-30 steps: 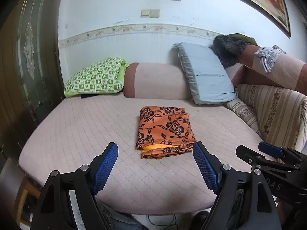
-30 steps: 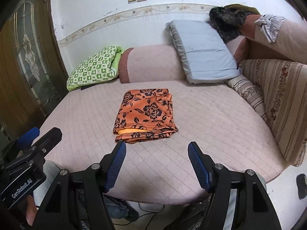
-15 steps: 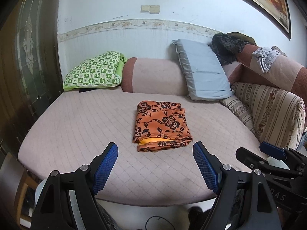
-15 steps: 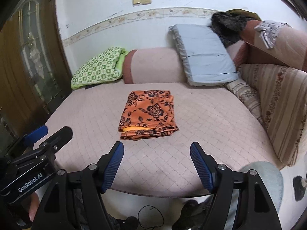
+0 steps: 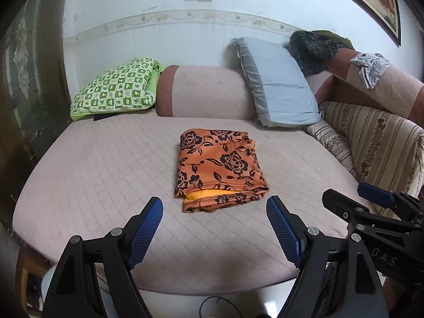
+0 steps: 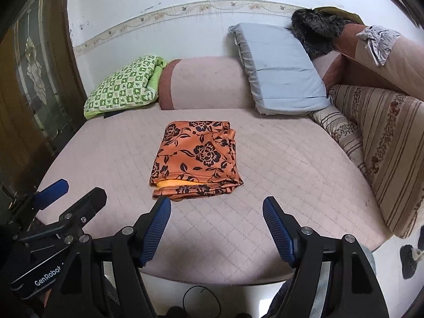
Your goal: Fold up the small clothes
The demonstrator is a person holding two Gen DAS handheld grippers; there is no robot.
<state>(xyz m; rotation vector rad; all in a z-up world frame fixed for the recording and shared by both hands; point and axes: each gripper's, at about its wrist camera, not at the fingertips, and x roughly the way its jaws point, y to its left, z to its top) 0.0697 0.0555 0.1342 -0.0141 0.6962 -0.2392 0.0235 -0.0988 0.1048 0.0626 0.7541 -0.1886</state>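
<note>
Already folded, the orange cloth (image 5: 221, 169) lies flat mid-bed (image 5: 106, 175), its folded edges toward the claws, with a green pillow (image 5: 116, 90) at ten o'clock and a blue pillow (image 5: 278, 90) at one o'clock from it. Left claw (image 5: 214, 228) hangs released and empty over the bed's near edge, with the cloth at twelve o'clock just beyond its tips. Right claw (image 6: 216, 225) is likewise released and empty, the cloth at eleven o'clock nearly meeting its left tip.

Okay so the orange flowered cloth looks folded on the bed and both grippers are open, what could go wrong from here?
1. The orange floral garment has loose stacked edges facing the grippers, yellow lining showing; a pinch there may catch only some layers and undo the fold.
2. The left gripper and right gripper sit close side by side, so they may bump when reaching in.
</note>
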